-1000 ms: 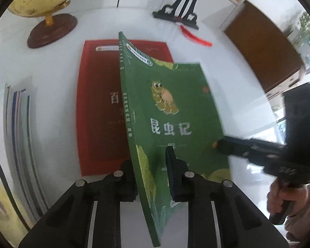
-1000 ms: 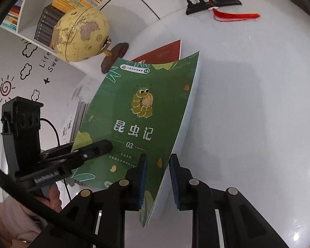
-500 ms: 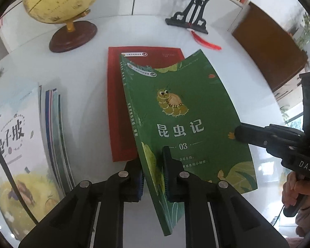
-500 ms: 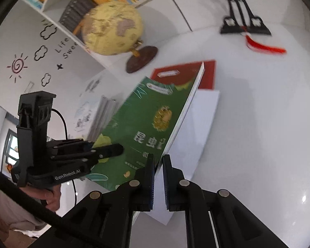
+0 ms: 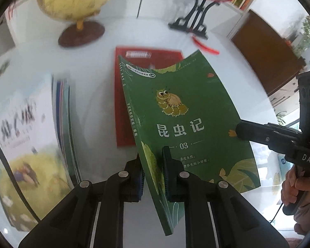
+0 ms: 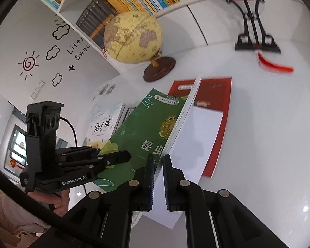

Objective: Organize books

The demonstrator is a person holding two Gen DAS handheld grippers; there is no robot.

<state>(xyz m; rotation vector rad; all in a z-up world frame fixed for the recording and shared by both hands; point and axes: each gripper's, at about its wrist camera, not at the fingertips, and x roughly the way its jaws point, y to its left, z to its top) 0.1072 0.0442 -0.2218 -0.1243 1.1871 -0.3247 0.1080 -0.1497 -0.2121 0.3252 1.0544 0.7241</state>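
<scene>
Both tongs, L [image 5: 153, 177] & R [image 6: 159, 179], clamp green book [image 5: 188, 124] above table.

Bare tabletop [image 6: 268, 128] right (globe [image 6: 132, 39] behind)

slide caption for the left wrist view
Both grippers, left gripper and right gripper, clamp the green book above the red book.

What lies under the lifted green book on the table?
A red book lies flat on the white table beneath the green book. Its top and left edge show; the green book covers the rest, so its full cover cannot be read.
</scene>
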